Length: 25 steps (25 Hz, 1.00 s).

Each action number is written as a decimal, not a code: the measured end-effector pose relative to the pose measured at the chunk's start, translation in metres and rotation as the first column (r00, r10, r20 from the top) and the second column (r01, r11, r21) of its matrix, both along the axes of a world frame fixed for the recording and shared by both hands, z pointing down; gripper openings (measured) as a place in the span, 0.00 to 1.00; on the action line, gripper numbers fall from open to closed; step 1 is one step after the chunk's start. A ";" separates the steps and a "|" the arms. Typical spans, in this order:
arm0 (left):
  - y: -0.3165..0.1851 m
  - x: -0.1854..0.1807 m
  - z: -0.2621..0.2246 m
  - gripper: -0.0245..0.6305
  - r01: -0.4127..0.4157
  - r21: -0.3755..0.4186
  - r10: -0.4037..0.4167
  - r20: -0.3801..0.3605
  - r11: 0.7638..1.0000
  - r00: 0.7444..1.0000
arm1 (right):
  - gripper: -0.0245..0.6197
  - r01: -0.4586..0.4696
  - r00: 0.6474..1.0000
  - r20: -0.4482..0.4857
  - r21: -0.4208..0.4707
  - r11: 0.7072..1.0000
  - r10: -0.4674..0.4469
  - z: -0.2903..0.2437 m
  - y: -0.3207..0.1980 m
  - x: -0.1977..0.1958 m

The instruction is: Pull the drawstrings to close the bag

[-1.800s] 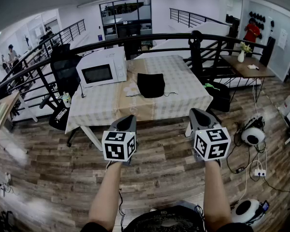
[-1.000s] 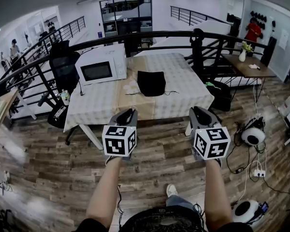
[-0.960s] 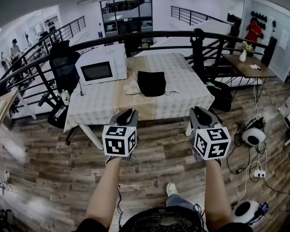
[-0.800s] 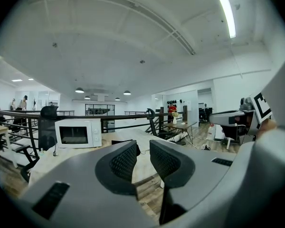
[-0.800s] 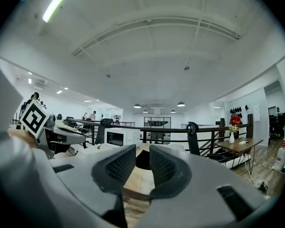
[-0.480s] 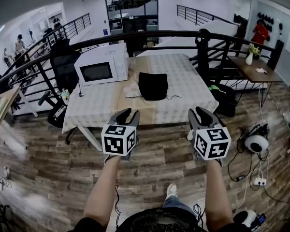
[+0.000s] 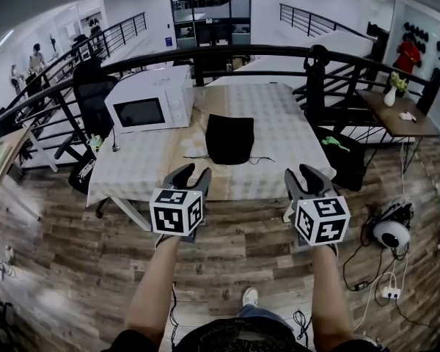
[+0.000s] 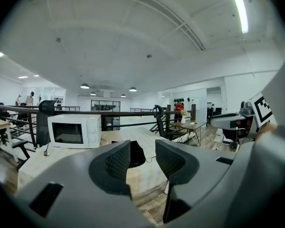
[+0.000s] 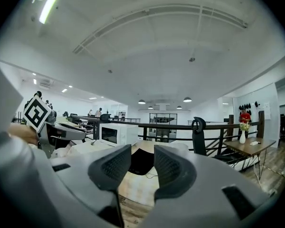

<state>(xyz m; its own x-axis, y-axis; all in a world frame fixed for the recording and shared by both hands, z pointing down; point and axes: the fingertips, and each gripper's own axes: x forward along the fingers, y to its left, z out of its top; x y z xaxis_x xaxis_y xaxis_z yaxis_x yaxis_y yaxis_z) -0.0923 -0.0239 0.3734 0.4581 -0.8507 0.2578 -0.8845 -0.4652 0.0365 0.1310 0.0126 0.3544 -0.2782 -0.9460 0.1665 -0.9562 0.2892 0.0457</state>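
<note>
A black drawstring bag (image 7: 229, 138) lies on the checked tablecloth of the table (image 7: 279, 123), with thin cords trailing from its left and right bottom corners. My left gripper (image 7: 191, 176) and right gripper (image 7: 302, 174) hover side by side over the floor, short of the table's near edge and well apart from the bag. Both have just been opening and hold nothing. Along the left gripper (image 8: 143, 159) the distant bag (image 8: 136, 155) shows through the gap between its jaws. The right gripper (image 9: 142, 167) frames the bag (image 9: 141, 160) the same way.
A white microwave (image 7: 148, 108) stands on the table's left back corner. A black railing (image 7: 227, 53) runs behind the table and a black office chair (image 7: 95, 94) sits to the left. A side table with a vase (image 7: 391, 97) is at the right, with cables and devices (image 7: 385, 233) on the floor.
Both grippers went from shut to open and moved forward toward the table. The table and bag now appear closer.
</note>
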 end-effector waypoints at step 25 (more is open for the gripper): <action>-0.095 0.052 0.004 0.32 0.089 0.008 -0.089 0.081 0.996 0.993 | 0.31 0.117 0.993 0.031 0.001 0.993 -0.117 0.007 -0.119 0.051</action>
<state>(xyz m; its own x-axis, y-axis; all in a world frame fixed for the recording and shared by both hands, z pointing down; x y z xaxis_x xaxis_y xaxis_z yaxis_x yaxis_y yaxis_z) -0.0404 -0.1192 0.3770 0.3584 -0.8882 0.2874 -0.9223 -0.3846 -0.0384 0.1816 -0.1059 0.3616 -0.3920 -0.9065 0.1569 -0.9167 0.3993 0.0163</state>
